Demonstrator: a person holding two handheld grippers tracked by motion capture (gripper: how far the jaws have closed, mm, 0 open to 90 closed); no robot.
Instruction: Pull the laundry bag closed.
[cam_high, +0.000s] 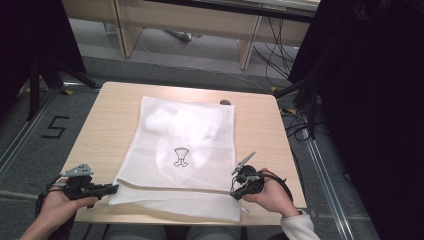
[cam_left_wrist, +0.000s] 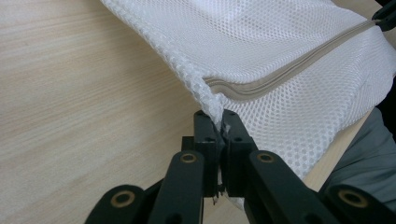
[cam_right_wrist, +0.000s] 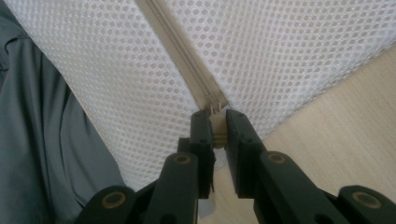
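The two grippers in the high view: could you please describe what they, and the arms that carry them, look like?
Both the left gripper and the right gripper are black, each topped by a grey three-cornered plate. Up close, their jaws are matte black linkage bars with brass-coloured pivot pins. A black cable loops around the right hand, whose wrist shows a white sleeve cuff. The left hand's forearm is bare.

Table (cam_high: 105, 130): light wood-grain top, rectangular with rounded corners. On it: one white mesh laundry bag (cam_high: 185, 145) with a beige zipper (cam_left_wrist: 289, 70), lying flat, its near edge overhanging the table's front; one small dark object (cam_high: 225, 102) near the far edge.
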